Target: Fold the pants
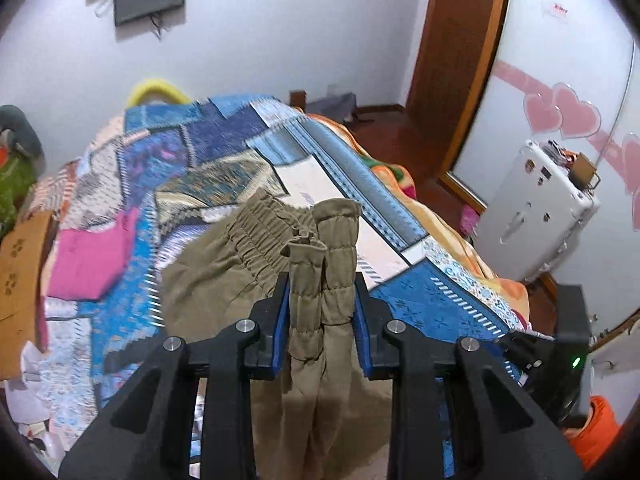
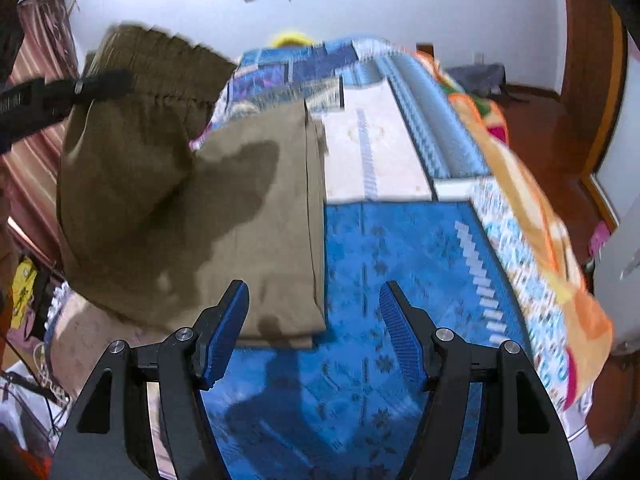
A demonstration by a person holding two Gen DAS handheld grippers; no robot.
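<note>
The olive-khaki pants [image 1: 224, 280] lie partly on the patterned blue bedspread [image 1: 432, 304]. My left gripper [image 1: 322, 300] is shut on the pants' elastic cuffs [image 1: 324, 248] and holds them up above the gathered waistband [image 1: 260, 224]. In the right wrist view the pants [image 2: 168, 208] are lifted at the upper left, where the left gripper [image 2: 100, 82] pinches the fabric, and the rest lies folded on the bed. My right gripper [image 2: 314, 320] is open and empty, just above the bedspread [image 2: 400, 248] at the pants' near right corner.
A pink cloth [image 1: 88, 260] lies on the bed's left side. A white suitcase [image 1: 536, 208] stands right of the bed beside a wardrobe with pink hearts. An orange blanket [image 2: 532, 208] hangs off the bed's right edge. A brown door [image 1: 452, 40] is at the back.
</note>
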